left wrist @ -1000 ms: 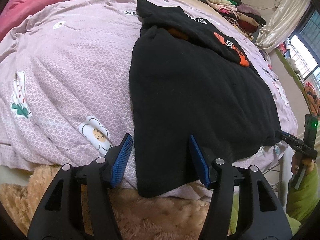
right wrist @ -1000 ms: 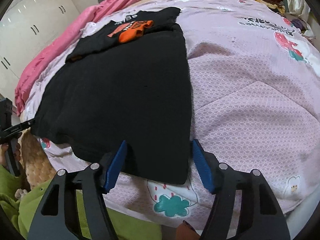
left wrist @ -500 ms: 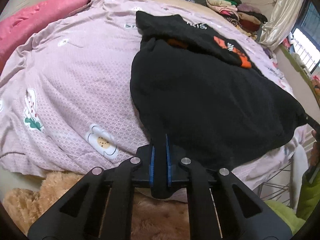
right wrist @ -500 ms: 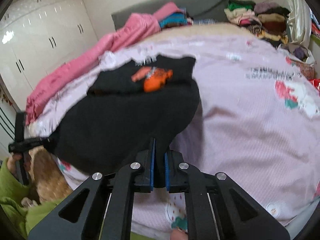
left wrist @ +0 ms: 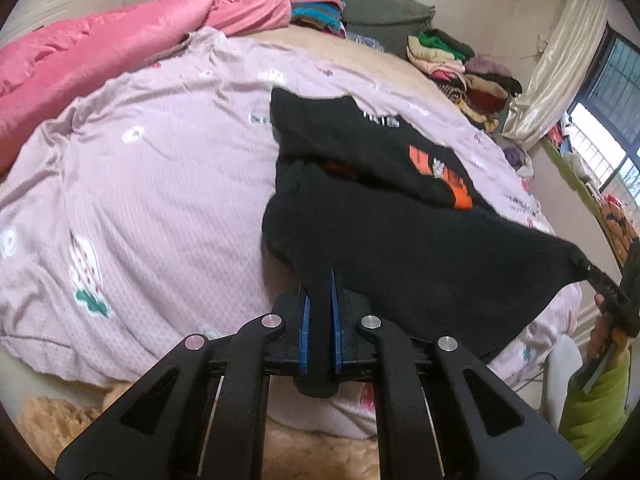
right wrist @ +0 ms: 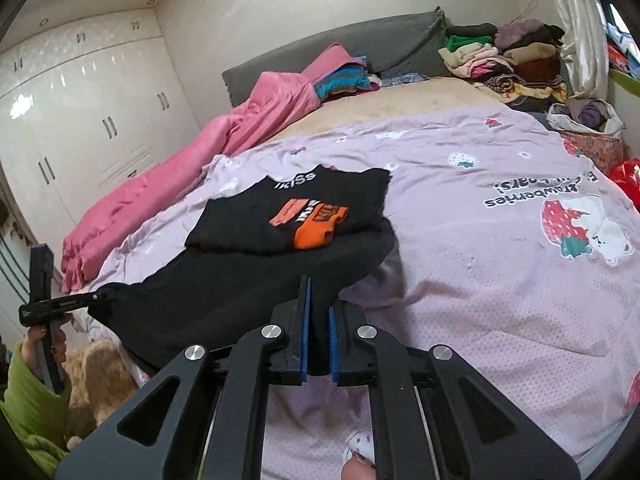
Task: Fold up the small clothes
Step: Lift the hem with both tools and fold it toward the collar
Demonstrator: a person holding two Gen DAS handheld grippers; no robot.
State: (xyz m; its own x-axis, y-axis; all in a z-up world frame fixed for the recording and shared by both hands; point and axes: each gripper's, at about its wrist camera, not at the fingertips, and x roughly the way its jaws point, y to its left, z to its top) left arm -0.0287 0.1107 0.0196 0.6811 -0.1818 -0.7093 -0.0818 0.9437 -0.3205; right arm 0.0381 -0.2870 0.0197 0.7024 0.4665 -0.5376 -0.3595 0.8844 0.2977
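Black garment point(left wrist: 400, 248) spread over the lilac bed quilt point(left wrist: 160, 184), near hem corners pinched in closed jaws of left gripper point(left wrist: 319, 312) and right gripper point(right wrist: 316, 320), white "KISS" lettering beside its orange print.

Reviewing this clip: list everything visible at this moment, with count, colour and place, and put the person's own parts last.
black garment: one, black with an orange print, on the bed, its two near corners lifted
bedspread: one, lilac with flower and strawberry prints, covering the bed
quilt: one, pink, bunched along the bed's far left side
headboard: one, grey, at the bed's head
stacked clothes: one pile, mixed colours, beside the headboard
wardrobe: one, white, against the wall
curtain: one, cream, by the window
left gripper: black with blue pads, shut on one near corner
right gripper: same, shut on the other corner
sleeve: green
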